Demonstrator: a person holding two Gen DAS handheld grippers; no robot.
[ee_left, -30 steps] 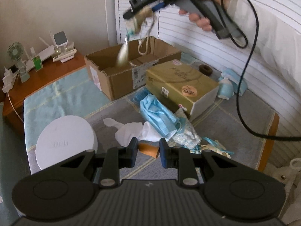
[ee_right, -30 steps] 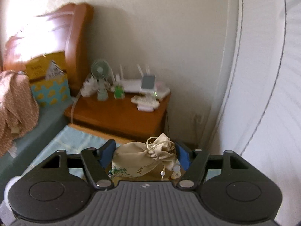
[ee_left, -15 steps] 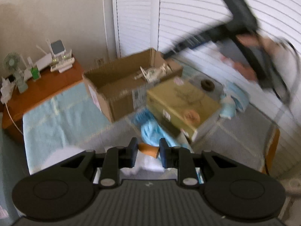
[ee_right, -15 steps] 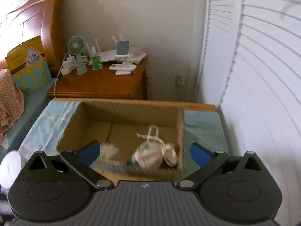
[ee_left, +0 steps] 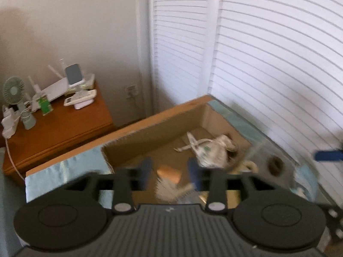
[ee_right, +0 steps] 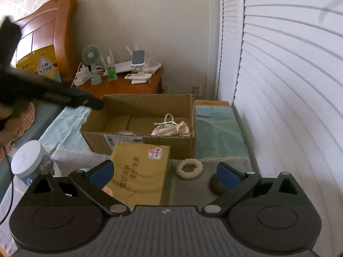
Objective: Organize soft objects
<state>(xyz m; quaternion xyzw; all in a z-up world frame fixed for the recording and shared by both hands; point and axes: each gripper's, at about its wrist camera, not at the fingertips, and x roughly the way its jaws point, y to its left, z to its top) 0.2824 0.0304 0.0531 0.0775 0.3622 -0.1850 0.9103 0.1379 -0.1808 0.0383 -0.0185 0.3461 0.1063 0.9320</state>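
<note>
An open cardboard box (ee_right: pixel 141 137) stands on the bed. A cream drawstring pouch (ee_right: pixel 171 128) lies inside it at the right; the left wrist view shows the pouch (ee_left: pixel 212 152) too. My left gripper (ee_left: pixel 169 171) is over the box's near edge, shut on a small orange piece (ee_left: pixel 168 171) with a whitish fluffy thing (ee_left: pixel 167 190) just below, blurred. It shows as a dark bar at the left in the right wrist view (ee_right: pixel 64 98). My right gripper (ee_right: pixel 165 173) is open and empty, above a gold flat box (ee_right: pixel 139 173), a cream scrunchie (ee_right: pixel 189 168) and a dark scrunchie (ee_right: pixel 215 187).
A white round lid (ee_right: pixel 26 160) sits at the left on the blue-grey cover (ee_right: pixel 216 137). A wooden nightstand (ee_right: pixel 120 85) with a fan, router and remotes stands behind the box. White louvred doors (ee_right: pixel 278 85) run along the right. A wooden headboard (ee_right: pixel 42 32) is at the far left.
My right gripper opened and dropped the pouch into the box, then pulled back. My left gripper rose and moved forward over the box with the orange piece.
</note>
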